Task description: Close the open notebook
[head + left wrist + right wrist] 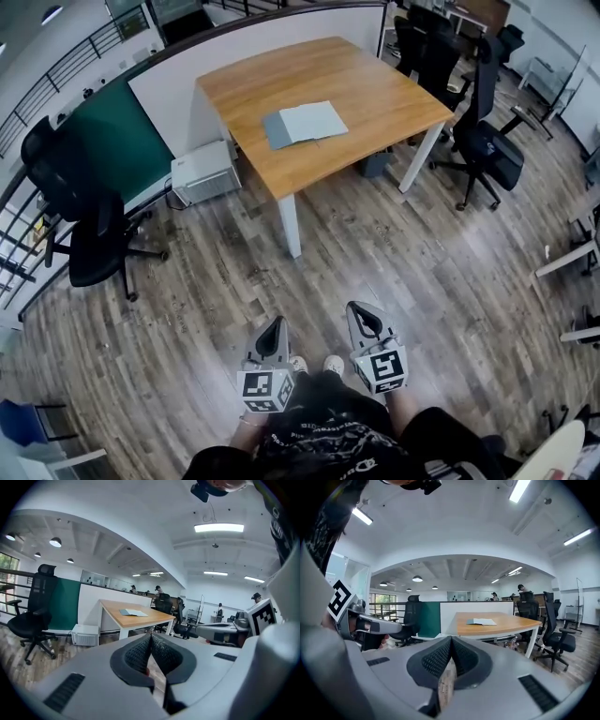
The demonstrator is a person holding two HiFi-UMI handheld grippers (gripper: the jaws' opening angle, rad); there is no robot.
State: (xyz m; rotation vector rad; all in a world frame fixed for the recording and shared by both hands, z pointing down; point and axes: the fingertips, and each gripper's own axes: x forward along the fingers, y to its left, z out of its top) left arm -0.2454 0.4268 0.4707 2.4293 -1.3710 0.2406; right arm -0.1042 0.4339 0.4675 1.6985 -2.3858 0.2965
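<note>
An open notebook (304, 124) with pale blue-grey pages lies flat on the wooden table (375, 89), far ahead of me across the floor. It also shows small on the tabletop as the notebook (133, 612) in the left gripper view and the notebook (482, 621) in the right gripper view. My left gripper (273, 331) and right gripper (364, 316) are held close to my body, side by side, well short of the table. Both have their jaws shut with nothing between them.
A black office chair (80, 220) stands left of the table beside a green and white partition (122, 131). A white box unit (204, 172) sits on the floor by the table's left leg. More black chairs (483, 131) stand to the right. Wooden floor lies between me and the table.
</note>
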